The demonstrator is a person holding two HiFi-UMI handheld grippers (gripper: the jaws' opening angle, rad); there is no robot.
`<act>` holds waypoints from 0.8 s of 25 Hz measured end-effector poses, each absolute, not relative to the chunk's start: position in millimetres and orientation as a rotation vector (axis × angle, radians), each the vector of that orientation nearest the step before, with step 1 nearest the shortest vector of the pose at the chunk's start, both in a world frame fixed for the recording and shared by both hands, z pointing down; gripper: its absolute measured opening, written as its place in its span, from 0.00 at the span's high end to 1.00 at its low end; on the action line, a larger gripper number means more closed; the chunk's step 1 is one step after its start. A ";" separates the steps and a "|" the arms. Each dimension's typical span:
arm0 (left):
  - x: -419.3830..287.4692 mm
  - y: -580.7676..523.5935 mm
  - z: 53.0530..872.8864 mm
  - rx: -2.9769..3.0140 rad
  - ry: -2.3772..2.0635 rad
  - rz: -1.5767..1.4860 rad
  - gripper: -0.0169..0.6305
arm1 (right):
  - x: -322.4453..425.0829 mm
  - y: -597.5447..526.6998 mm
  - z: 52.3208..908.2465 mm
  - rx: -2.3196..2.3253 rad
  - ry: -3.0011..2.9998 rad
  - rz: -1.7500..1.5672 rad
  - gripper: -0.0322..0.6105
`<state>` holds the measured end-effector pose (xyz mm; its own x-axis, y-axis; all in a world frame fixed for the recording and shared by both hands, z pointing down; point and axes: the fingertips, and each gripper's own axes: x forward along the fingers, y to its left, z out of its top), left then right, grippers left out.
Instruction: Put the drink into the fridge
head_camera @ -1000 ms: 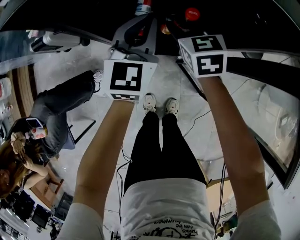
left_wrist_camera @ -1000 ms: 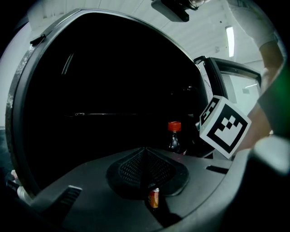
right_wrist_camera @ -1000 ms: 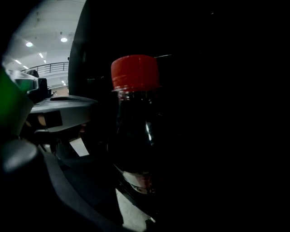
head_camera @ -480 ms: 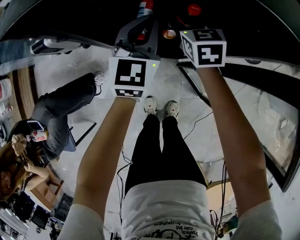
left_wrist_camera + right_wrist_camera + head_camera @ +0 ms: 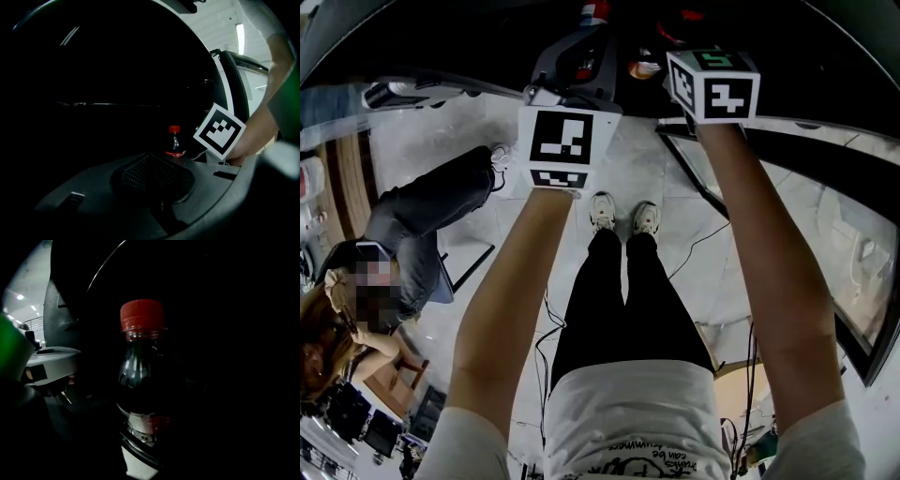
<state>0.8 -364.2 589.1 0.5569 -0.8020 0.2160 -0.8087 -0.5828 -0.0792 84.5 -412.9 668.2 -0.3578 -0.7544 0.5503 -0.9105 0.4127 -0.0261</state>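
A dark cola bottle (image 5: 140, 380) with a red cap fills the right gripper view, upright inside the dark fridge. My right gripper (image 5: 140, 446) is shut on its lower body. In the head view only the red cap (image 5: 689, 13) shows ahead of the right gripper's marker cube (image 5: 714, 84). The left gripper view shows the same bottle (image 5: 174, 140) small, just left of that cube (image 5: 219, 136). My left gripper (image 5: 151, 161) points into the fridge beside it, its mesh pads together with nothing between them. From the head view, its grey body (image 5: 577, 56) is at the fridge mouth.
The fridge's glass door (image 5: 825, 225) stands open at my right. A red and white thing (image 5: 592, 9) sits at the top edge, ahead of the left gripper. A seated person (image 5: 412, 225) is at the left. Cables (image 5: 694, 244) lie on the floor by my feet.
Both grippers have moved forward, deeper into the dark fridge. The red cap has gone with the right gripper.
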 end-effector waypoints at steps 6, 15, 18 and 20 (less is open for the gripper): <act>0.2 -364.1 586.9 2.746 -1.417 0.357 0.94 | 84.1 -413.3 666.2 1.390 -2.241 0.459 0.36; -3.8 -354.3 581.3 2.694 -1.437 0.340 0.94 | 95.0 -390.5 671.5 1.451 -2.191 0.598 0.29; -9.3 -345.3 583.6 2.661 -1.442 0.344 0.94 | 100.2 -375.7 674.2 1.494 -2.165 0.652 0.31; -11.5 -339.5 584.0 2.647 -1.440 0.346 0.94 | 103.7 -363.9 672.4 1.537 -2.151 0.663 0.38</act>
